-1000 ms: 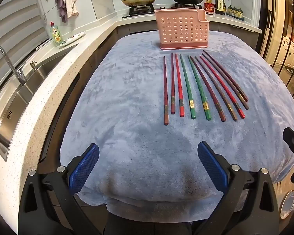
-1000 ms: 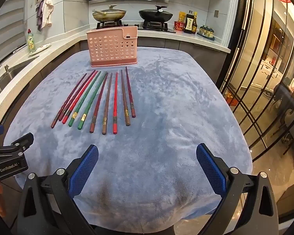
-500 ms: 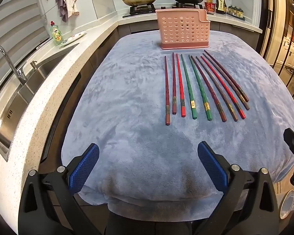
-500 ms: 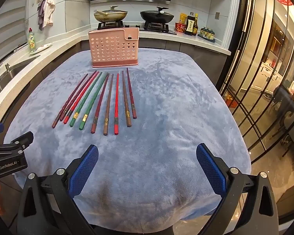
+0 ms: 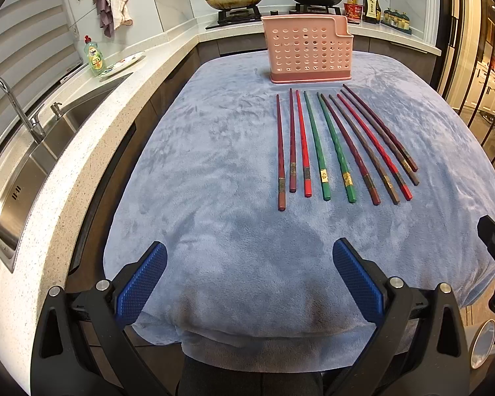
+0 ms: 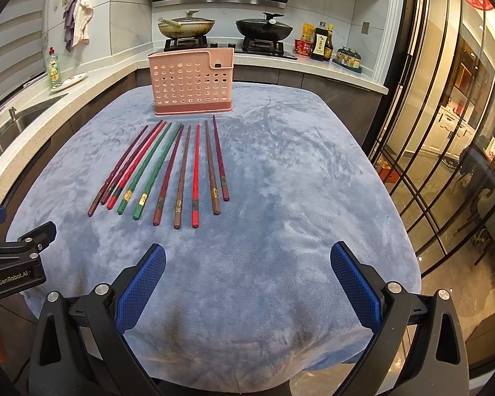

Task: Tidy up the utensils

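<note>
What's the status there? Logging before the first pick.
Left hand-held gripper and right hand-held gripper open, empty. Ten chopsticks flat on cloth, pink holder behind them. Nothing in between.

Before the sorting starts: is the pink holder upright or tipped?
Upright: the pink holder stands on its base on the blue cloth, opening upward.

A counter draped in a plush grey-blue cloth (image 5: 214,171) is carrying ten long lacquered chopsticks (image 5: 323,151) lying fanned side by side; behind their tips a perforated pink plastic holder (image 5: 308,52) is standing upright, apparently just apart.
</note>
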Demonstrator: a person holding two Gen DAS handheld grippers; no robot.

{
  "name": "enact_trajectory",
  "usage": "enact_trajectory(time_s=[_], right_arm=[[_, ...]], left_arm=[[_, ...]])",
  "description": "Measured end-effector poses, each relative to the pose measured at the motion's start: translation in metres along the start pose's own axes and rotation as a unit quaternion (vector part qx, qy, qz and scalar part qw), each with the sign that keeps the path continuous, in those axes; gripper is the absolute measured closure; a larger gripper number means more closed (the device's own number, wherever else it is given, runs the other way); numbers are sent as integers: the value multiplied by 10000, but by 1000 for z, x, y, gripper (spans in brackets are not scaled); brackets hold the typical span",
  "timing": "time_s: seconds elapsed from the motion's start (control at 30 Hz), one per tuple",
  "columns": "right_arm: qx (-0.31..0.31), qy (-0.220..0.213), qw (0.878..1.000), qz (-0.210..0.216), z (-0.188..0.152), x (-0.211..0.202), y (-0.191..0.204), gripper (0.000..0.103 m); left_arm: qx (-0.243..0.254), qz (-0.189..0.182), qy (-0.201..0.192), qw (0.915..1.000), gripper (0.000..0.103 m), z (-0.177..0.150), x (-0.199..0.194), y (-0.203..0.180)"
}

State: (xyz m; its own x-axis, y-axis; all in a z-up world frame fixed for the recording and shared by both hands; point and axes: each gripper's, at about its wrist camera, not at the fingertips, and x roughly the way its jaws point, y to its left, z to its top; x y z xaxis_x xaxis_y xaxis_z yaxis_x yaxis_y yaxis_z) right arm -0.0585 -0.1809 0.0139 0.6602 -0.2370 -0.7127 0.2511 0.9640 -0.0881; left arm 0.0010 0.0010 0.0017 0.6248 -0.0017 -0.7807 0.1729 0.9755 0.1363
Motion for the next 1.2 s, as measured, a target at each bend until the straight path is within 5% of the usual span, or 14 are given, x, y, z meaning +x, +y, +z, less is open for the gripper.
enact_trajectory(time_s=[1.2], right_arm=[[25, 2, 10000, 2, 0, -3, -5, 7]], left_arm=[[6, 15, 7, 10000, 7, 0, -1, -1]])
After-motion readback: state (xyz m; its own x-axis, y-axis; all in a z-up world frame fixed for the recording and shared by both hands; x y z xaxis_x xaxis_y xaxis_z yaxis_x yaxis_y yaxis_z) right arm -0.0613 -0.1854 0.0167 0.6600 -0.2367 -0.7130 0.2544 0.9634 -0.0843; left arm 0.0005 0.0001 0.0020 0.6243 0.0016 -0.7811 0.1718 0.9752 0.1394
